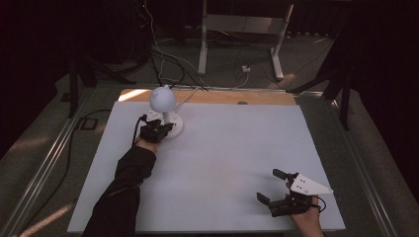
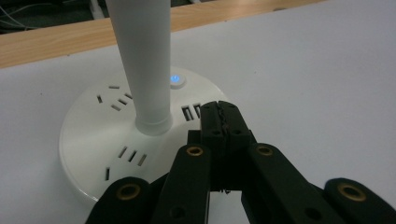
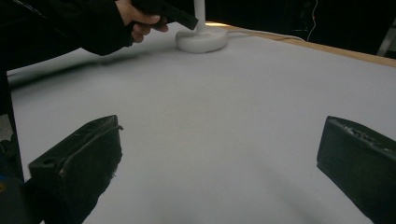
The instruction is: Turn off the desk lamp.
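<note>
At the far left of the white table (image 1: 222, 163), close to its wooden back edge, stands a white desk lamp (image 1: 163, 101) whose round base (image 2: 93, 154) carries socket slots and a small button (image 2: 176, 80) glowing blue just beside the foot of the upright stem (image 2: 140, 60). The left gripper (image 1: 163, 129) hovers at the near rim of that base with its jaws pressed together and nothing between them; in the left gripper view the closed tips (image 2: 219, 114) sit just short of the button, which lies straight ahead and slightly to the left along the gripper's own line, the stem rising on the left of that path. A press with the closed tips looks like the step in hand, so what matters is a short push forward and down that clears the stem. The right gripper (image 1: 276, 190) rests well apart at the near right corner, jaws spread wide over bare table, far from the lamp; the left hand is plainly the nearer one.
</note>
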`<control>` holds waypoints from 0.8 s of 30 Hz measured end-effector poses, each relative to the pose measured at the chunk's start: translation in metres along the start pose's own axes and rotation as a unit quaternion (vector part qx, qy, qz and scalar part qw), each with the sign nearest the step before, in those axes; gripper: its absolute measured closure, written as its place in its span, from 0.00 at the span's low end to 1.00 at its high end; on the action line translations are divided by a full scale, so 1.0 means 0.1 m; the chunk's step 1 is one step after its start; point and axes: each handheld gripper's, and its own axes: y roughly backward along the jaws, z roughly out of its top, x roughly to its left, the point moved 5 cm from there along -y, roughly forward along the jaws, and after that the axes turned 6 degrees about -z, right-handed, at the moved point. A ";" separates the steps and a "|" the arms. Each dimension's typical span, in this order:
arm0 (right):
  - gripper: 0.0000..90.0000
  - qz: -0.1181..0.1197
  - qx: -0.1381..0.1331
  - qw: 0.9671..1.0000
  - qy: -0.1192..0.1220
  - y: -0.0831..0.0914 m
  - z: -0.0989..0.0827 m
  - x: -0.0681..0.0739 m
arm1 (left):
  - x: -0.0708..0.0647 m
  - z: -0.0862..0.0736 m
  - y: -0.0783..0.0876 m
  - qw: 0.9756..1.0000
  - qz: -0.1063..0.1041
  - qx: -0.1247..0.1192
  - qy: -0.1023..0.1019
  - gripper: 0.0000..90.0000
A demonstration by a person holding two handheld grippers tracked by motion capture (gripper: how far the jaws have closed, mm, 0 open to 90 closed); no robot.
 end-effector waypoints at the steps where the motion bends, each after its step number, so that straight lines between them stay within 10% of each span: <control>1: 0.00 0.000 0.000 1.000 -0.001 0.00 0.00 0.00 | 0.00 0.00 0.00 1.000 0.000 0.000 0.000 1.00; 10: 0.00 -0.001 0.000 1.000 -0.004 0.00 0.00 -0.01 | -0.04 0.07 0.12 1.000 -0.006 0.006 0.003 1.00; 24: 0.00 -0.001 -0.002 1.000 -0.006 0.01 0.00 -0.02 | -0.20 0.03 0.22 0.998 -0.037 0.041 -0.014 0.64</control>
